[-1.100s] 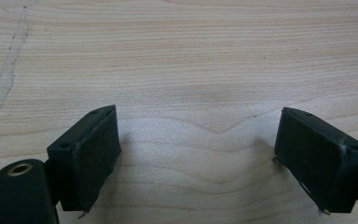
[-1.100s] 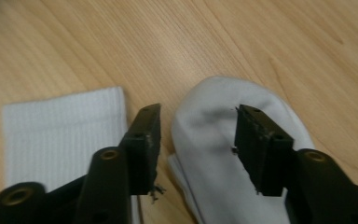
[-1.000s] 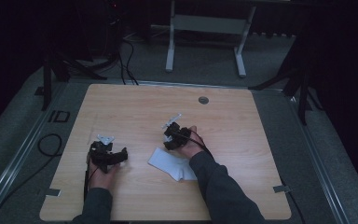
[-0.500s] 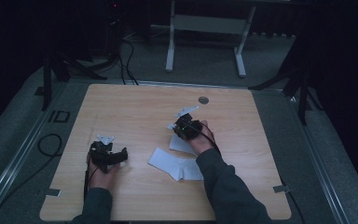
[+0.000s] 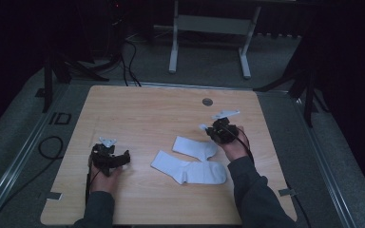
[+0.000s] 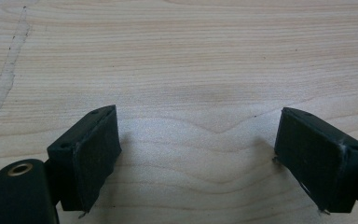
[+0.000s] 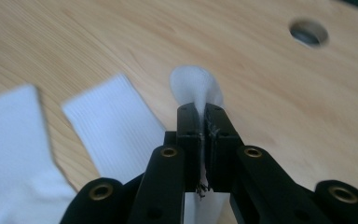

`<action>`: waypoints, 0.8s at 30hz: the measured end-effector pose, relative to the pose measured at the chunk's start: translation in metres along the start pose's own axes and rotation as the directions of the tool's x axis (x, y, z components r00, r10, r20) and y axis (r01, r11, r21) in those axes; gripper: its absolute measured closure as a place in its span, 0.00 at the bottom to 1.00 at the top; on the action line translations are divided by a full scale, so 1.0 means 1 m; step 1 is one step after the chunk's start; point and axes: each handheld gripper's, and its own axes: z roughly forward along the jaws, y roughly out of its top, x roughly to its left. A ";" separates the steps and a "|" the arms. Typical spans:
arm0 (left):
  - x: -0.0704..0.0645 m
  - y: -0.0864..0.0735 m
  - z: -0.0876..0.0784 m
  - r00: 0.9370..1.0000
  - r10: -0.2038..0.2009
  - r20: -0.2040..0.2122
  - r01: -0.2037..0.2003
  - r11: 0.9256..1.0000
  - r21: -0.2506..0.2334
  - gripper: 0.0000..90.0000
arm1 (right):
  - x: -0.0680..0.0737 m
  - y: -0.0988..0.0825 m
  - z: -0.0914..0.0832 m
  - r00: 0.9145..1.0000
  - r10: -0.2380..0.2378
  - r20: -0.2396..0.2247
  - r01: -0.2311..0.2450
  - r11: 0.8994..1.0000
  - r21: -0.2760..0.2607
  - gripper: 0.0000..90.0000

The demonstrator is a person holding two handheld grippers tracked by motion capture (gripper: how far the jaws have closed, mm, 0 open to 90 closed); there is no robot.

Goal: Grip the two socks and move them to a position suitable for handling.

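Note:
Two white socks lie at the middle of the wooden table (image 5: pixel 142 109). The nearer sock (image 5: pixel 190 172) is flat. The farther sock (image 5: pixel 195 147) has one end lifted, and my right gripper (image 5: pixel 217 129) is shut on that end. In the right gripper view the jaws (image 7: pixel 204 119) pinch the white fabric, and a rounded fold of the held sock (image 7: pixel 196 86) sticks out past them. Its ribbed part (image 7: pixel 114 135) rests on the wood beside the other sock (image 7: pixel 14 144). My left gripper (image 5: pixel 116 159) rests at the table's left, open, with bare wood between its pads (image 6: pixel 198 140).
A round cable hole (image 5: pixel 207 101) sits in the table's far right part, also seen in the right gripper view as a hole (image 7: pixel 309 32). Dark floor, cables and a grey metal stand (image 5: pixel 209 28) lie beyond the far edge.
My right gripper has closed on the sock's end and moved right and a little up, drawing that sock out from the pile. The left gripper has stayed put.

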 end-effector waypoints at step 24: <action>0.000 0.000 0.000 1.000 0.001 0.000 -0.001 1.000 0.001 0.16 | -0.064 -0.077 -0.023 0.982 0.117 0.148 -0.129 0.989 0.078 0.77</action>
